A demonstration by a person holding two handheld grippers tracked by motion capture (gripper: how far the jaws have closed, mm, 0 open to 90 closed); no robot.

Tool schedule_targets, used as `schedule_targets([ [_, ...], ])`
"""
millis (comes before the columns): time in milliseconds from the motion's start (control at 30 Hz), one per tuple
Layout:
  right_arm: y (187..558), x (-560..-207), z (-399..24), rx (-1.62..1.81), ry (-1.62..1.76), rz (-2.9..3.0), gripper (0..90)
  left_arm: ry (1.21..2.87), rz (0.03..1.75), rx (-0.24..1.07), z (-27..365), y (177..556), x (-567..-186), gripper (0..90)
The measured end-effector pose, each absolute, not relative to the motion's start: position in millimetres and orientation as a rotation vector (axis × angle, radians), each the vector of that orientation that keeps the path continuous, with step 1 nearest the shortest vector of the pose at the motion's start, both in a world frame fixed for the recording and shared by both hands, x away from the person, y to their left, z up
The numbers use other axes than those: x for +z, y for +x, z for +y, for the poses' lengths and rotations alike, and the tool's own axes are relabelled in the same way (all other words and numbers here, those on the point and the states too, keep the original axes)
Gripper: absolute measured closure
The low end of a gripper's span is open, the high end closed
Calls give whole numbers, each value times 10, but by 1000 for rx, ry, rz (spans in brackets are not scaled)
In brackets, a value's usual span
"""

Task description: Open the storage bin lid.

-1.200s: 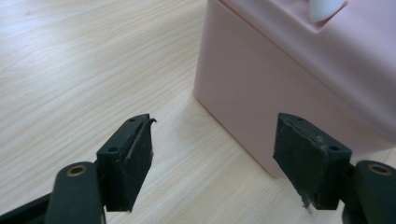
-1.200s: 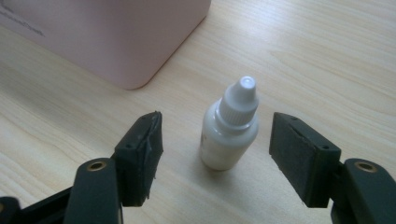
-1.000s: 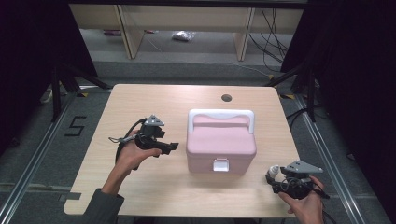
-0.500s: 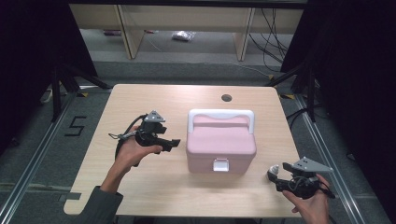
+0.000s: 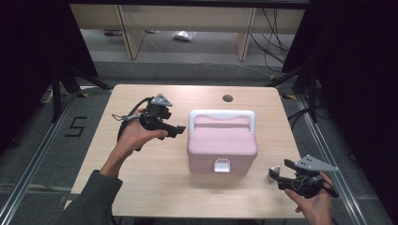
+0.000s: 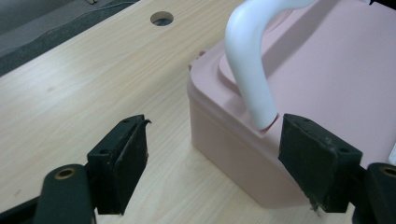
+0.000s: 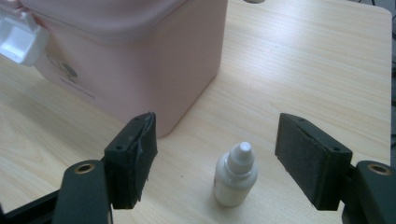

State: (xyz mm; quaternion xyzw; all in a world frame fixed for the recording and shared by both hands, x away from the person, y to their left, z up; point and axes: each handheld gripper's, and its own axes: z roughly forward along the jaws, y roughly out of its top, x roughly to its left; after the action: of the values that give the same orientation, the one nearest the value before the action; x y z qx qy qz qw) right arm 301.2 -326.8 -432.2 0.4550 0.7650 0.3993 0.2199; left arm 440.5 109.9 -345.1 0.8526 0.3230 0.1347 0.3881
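Observation:
A pink lidded box with a white handle and a white front latch stands mid-table. My left gripper hovers open at the box's left side. In the left gripper view its jaws straddle the box's corner below the handle's foot, without touching. A small white dropper bottle stands upright right of the box's front. My right gripper is open just right of it. In the right gripper view the bottle stands between the spread jaws, untouched, with the box behind.
The light wooden table has a round cable hole near its far edge. Dark curtains and stand legs flank the table, and shelving stands beyond it. Bare tabletop lies left of and in front of the box.
My left gripper has shifted farther up the table beside the box. My right gripper has drawn back slightly to the right, leaving the bottle standing in place.

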Motion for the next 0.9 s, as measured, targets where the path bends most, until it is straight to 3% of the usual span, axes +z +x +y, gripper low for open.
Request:
schedule_targets([
  [400,3032,-4303,-3237,1102,1217,2126,319,2321,677,320,775,4596,-3143,257],
  [900,3047,-4291,-3237,1127,1205,2127,327,2438,567,252,473,4830,-3052,347],
])
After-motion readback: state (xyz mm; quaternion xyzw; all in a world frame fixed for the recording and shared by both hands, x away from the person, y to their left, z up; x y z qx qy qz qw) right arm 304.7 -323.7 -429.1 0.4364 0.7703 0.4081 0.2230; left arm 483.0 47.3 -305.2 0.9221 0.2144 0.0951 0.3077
